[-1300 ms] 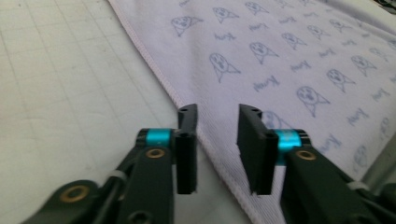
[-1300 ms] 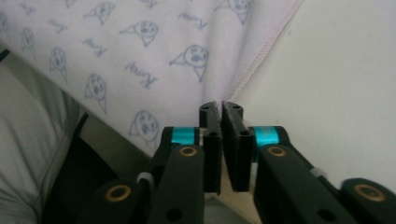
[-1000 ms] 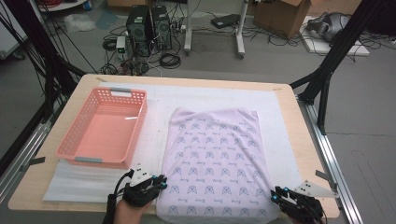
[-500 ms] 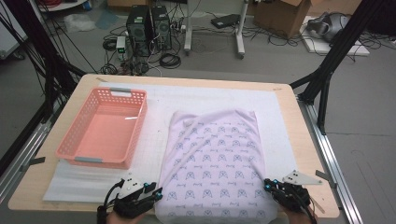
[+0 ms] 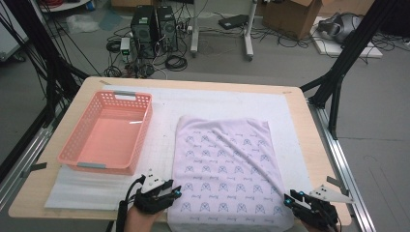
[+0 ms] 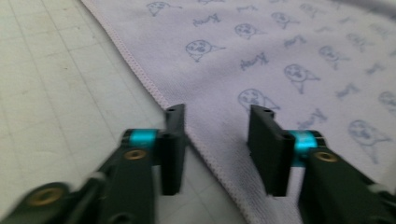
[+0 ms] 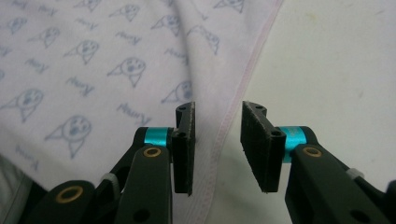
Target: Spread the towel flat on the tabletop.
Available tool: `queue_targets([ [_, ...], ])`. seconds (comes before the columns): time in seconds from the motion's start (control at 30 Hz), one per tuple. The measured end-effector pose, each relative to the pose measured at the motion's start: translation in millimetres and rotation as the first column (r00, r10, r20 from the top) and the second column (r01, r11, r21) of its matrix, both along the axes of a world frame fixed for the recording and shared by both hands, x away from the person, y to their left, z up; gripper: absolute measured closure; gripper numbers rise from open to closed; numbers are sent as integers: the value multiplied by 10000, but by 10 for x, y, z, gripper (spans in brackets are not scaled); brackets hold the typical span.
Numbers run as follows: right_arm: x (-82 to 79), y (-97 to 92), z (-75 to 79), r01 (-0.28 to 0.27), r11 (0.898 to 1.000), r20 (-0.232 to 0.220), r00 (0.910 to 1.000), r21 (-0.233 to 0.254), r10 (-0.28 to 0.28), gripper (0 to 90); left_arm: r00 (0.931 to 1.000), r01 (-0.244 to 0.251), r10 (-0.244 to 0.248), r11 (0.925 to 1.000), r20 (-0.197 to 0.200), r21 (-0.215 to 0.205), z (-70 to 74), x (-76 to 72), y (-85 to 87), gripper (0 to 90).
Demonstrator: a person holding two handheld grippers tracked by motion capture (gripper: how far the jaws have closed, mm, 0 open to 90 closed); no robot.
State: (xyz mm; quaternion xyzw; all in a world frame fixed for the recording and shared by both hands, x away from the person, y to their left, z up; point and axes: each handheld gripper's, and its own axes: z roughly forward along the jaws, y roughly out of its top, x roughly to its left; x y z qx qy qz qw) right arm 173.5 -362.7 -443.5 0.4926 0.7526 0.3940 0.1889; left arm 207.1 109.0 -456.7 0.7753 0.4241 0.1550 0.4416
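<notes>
A lilac towel [image 5: 225, 164] printed with small blue faces lies spread flat on the white mat, with a crease running diagonally across it. My left gripper [image 5: 170, 192] is at its near left corner. In the left gripper view the towel's hem [image 6: 154, 88] runs between the jaws of this gripper [image 6: 217, 114], which have just been closing but still stand apart, so it is open. My right gripper [image 5: 291, 199] is at the near right corner. Its jaws [image 7: 218, 109] have just been opening and straddle the pink-stitched hem [image 7: 233, 112] without pressing on it.
A pink plastic basket [image 5: 77, 128] with nothing in it stands on the left half of the mat [image 5: 217, 101]. The wooden table [image 5: 314, 145] ends just behind both hands. Computers, cables and black frame legs are on the floor beyond.
Both grippers slipped back toward the near edge half a second ago and have come forward again to the towel's near corners. The towel lies as before.
</notes>
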Motion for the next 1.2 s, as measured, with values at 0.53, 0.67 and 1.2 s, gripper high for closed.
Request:
queue_targets([
  [0.53,317,135,-10,229,9997,-24,9997,60,-229,647,9994,-334,325,9942,-105,-1020,4,-35,309,552],
  [0.67,450,109,-51,232,9997,-230,9995,-94,-234,649,9997,-249,257,9932,59,-1135,21,77,299,509],
  [1.2,494,104,-64,-394,9991,-293,9988,-138,390,882,9980,132,-47,9906,629,-1359,214,538,155,504],
])
